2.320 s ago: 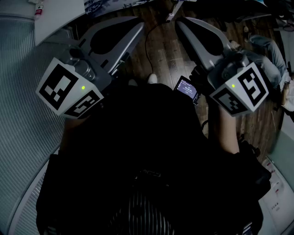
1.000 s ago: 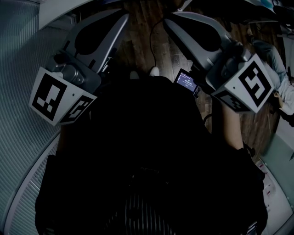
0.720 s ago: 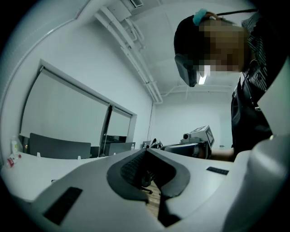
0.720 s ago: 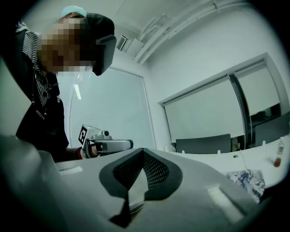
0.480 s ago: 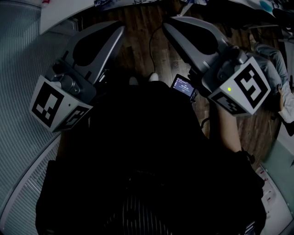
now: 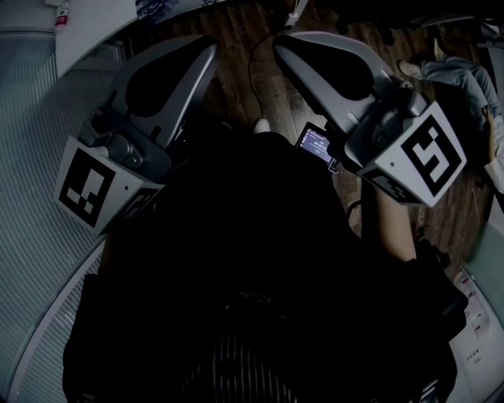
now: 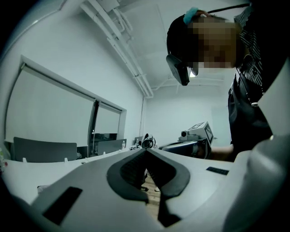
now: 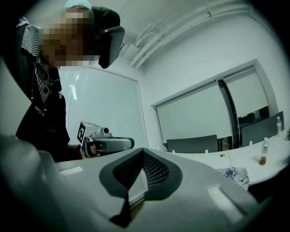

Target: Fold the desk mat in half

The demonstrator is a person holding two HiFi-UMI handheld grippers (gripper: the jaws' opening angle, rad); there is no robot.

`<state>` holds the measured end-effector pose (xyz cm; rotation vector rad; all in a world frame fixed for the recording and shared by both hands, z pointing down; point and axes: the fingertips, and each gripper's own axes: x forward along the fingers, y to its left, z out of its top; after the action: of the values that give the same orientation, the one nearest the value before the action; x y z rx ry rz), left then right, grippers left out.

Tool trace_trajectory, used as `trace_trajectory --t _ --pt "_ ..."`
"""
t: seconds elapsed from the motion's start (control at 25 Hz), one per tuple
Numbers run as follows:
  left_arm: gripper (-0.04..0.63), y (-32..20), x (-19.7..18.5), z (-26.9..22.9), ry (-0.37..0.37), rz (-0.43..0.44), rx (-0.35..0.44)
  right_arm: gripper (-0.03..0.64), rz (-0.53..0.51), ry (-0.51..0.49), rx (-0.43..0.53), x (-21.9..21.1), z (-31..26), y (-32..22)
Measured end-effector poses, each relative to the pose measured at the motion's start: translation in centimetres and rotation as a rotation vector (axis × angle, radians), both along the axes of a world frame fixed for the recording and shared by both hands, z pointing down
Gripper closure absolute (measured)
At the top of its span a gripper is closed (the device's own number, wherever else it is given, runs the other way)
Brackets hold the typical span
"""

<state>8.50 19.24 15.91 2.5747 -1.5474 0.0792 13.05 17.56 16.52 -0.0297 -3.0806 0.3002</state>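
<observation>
**Fold not started: both grippers empty, off the bench**

- left gripper (image 7: 146, 152): fingers clenched tip to tip, nothing between them.
- right gripper (image 8: 143, 150): same, fingers pressed together, empty.
- Both are held roughly level, close to the person's chest. They are short of the bench (image 6: 94, 24) edge and over the wooden floor (image 6: 244, 86), not over the bench top.
- The only candidate for the desk mat (image 8: 233, 175) is a blue-and-white patterned sheet lying on the bench, well apart from both grippers. It is too small to confirm, and I can't tell whether it is one layer or already doubled.
- My read on progress: nothing done, no contact with the mat.
- What is left:
  - move up to the bench
  - release the fingers and pinch one mat edge near its two corners
  - carry it over to the opposite edge
  - line the edges up and let go
</observation>
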Motion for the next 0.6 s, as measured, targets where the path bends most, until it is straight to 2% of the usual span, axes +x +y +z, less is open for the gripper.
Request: trace_trajectory --t 0.4,0.6 --pt "0.591 0.2 0.9 0.6 -0.005 0.09 -0.017 0.614 0.052 0.018 0.009 0.5 0.4 0.3" --pt "0.591 0.6 1.6 0.0 -0.016 0.138 0.012 0.614 0.101 -0.005 0.018 1.5 0.1 1.0"
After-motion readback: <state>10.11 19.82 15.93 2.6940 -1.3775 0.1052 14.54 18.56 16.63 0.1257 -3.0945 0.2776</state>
